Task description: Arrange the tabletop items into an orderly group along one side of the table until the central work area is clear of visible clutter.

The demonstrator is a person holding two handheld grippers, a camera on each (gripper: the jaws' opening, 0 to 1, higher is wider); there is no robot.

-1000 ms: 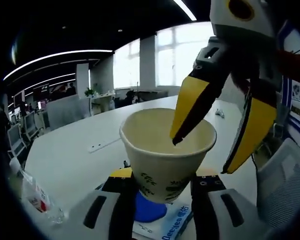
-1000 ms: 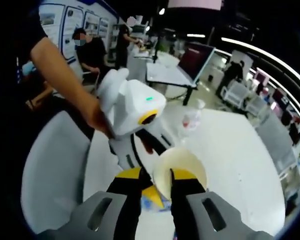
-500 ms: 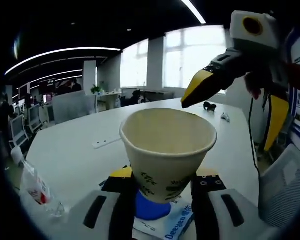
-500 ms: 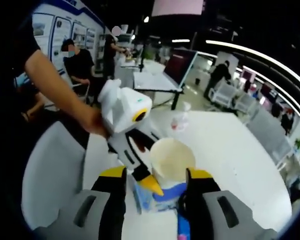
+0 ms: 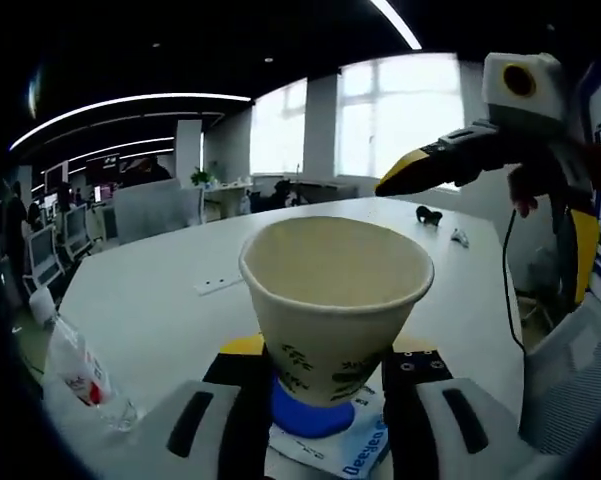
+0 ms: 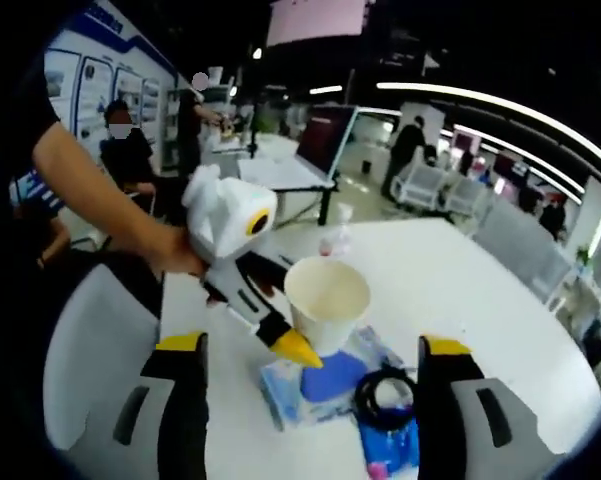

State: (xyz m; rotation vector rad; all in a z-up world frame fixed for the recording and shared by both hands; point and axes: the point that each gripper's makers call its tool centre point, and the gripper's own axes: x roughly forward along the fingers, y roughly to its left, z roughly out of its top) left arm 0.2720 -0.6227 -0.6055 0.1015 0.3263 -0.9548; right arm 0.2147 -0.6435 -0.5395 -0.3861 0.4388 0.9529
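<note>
A cream paper cup (image 5: 335, 300) with green print stands upright between the jaws of my left gripper (image 5: 330, 352), which is shut on its lower sides. Just under it lie a blue round thing (image 5: 305, 415) and a tissue packet (image 5: 352, 452). In the right gripper view the cup (image 6: 327, 298) is above the blue round thing (image 6: 332, 374), with the left gripper's yellow fingertip (image 6: 298, 350) beside it. My right gripper (image 6: 315, 348) is wide open and holds nothing. It hangs above and to the right of the cup (image 5: 480, 245).
A water bottle (image 5: 80, 372) lies left of the cup, a white power strip (image 5: 218, 285) behind it, and small items (image 5: 427, 212) far off. A black coiled ring (image 6: 385, 400) sits on a blue packet (image 6: 390, 452). A grey chair (image 6: 90, 350) stands by the white table (image 6: 460, 290).
My right gripper let go of the cup's rim, opened wide and drew back and up from the cup. The left gripper still holds the cup in the same place.
</note>
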